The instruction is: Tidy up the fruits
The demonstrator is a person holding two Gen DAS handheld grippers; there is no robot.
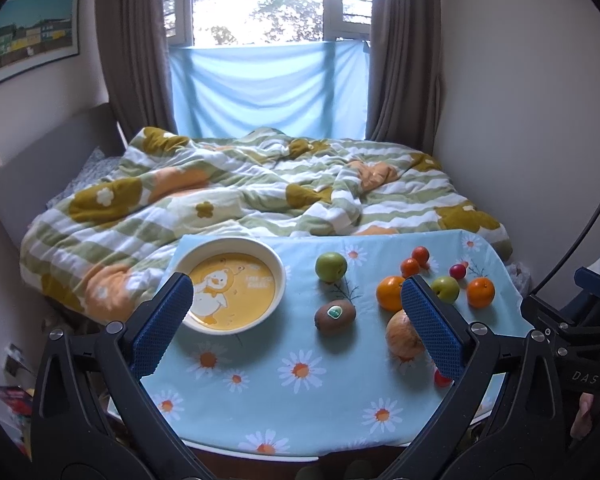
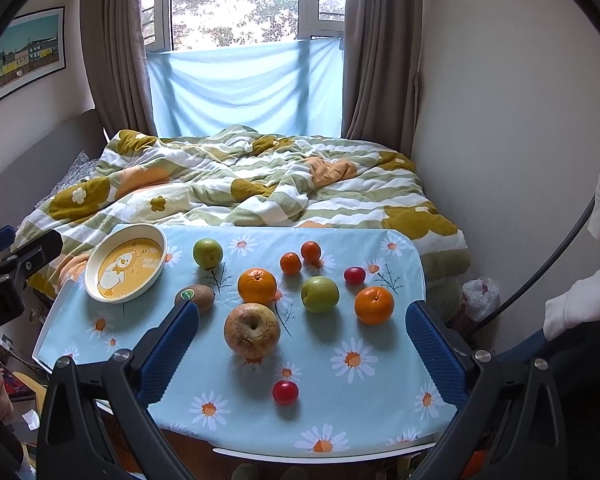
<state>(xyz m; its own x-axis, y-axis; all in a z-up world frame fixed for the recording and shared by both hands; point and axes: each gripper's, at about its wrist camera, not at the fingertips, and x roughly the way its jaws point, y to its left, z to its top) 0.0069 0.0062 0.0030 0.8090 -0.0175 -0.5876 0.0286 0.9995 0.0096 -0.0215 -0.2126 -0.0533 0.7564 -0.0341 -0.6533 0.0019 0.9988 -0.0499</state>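
On the bench [image 2: 380,412], fruit lies loose beside an empty bowl [image 2: 126,263]; both tools gape unladen, so the left tool [image 1: 296,320] should straddle the kiwi [image 1: 335,316] squarely.

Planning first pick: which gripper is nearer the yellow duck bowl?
Left. The left gripper has its left finger overlapping the duck bowl rim in its own view. The right gripper is centred over the fruit cluster, with the bowl far off to its left.

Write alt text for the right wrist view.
Open right tool hovers over a daisy-print tablecloth scattered with oranges, green apples, a kiwi and a wrinkled apple; the duck-print bowl is empty, an unmade bed behind.
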